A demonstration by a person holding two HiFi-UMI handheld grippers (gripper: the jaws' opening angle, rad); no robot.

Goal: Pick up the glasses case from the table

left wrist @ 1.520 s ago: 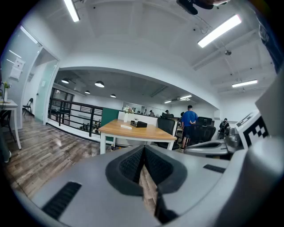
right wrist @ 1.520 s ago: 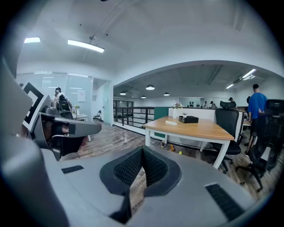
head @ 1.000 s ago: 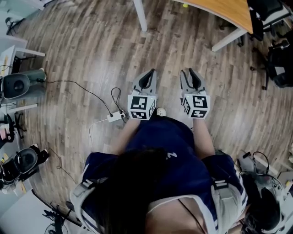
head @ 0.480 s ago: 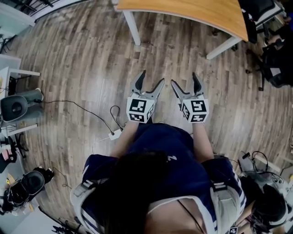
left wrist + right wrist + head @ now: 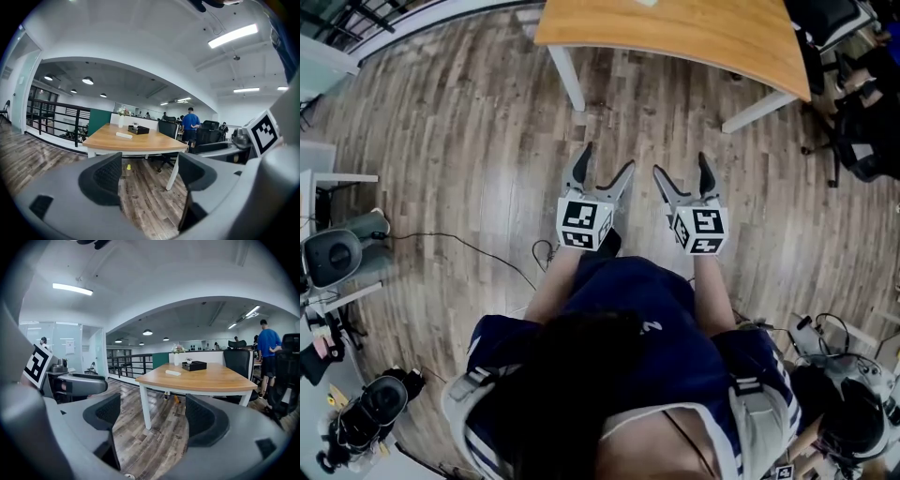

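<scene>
Facing the tabletop (image 5: 675, 37), left gripper (image 5: 607, 157) and right gripper (image 5: 681, 164), jaws just opened and empty, are best levelled on its glasses case (image 5: 173, 372).

wooden table (image 5: 211, 378), glasses case (image 5: 173, 372), black box (image 5: 194, 365)
</scene>
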